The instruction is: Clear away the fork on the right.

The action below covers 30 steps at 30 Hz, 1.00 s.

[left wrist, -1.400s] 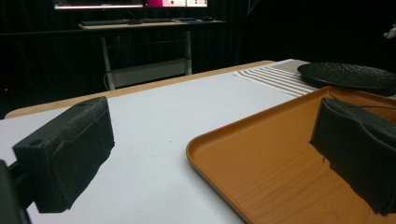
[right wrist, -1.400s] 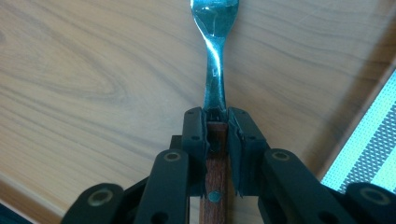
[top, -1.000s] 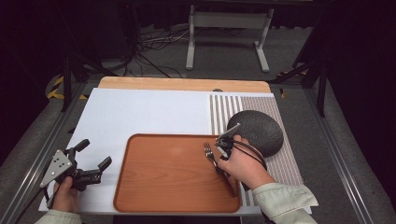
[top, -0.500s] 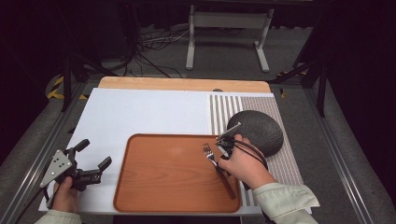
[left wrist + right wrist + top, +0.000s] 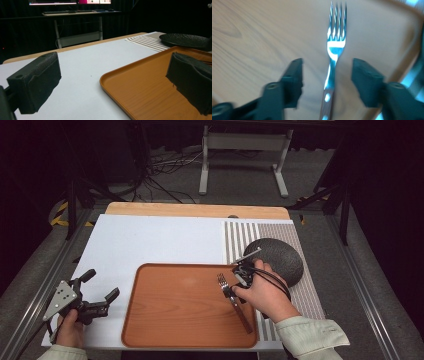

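A fork (image 5: 333, 53) lies on the right side of a brown tray (image 5: 175, 310) on the worktop (image 5: 150, 240), tines pointing far. The right claw (image 5: 327, 75) sits with its jaws apart on either side of the fork's neck, not clamped. The left claw (image 5: 110, 82) hangs spread wide by the tray's near left edge, empty. A dark plate (image 5: 282, 257) rests to the right. Seemingly the fork's grasp or release is underway; which cannot be told.

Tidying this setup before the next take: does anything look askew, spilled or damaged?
Nothing stands out. The fork lies flat on the wooden tray, the dark plate sits on the striped mat, no spills.
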Motion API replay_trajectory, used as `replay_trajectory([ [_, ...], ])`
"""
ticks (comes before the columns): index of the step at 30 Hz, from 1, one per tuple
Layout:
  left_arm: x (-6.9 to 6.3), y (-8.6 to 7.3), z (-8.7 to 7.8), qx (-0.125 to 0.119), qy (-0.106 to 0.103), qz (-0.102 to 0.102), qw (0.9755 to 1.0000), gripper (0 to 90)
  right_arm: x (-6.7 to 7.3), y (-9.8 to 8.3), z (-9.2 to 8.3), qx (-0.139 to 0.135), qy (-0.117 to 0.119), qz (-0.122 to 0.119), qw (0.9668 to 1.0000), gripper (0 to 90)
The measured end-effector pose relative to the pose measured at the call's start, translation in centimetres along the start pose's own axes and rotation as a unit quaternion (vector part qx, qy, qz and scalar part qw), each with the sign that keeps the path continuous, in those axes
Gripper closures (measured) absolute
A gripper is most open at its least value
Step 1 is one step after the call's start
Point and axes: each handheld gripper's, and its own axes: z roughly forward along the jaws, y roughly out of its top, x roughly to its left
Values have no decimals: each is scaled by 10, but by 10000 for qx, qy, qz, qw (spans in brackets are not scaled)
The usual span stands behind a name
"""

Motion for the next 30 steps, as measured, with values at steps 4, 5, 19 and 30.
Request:
replay_trajectory([
  [4, 0, 0, 0, 1, -4, 7, 10000, 2, 2, 3, -2, -353, 75, -489, 9982, 301],
  [5, 0, 0, 0, 1, -5, 7, 10000, 2, 2, 4, -2, -479, 75, -697, 9964, 272],
  [19, 0, 0, 0, -2, -6, 2, 10000, 2, 7, 16, 13, -1305, 682, -1815, 9723, 213],
  [30, 0, 0, 0, 7, -15, 2, 10000, 2, 0, 25, 29, -1266, 656, -2418, 9598, 509],
])
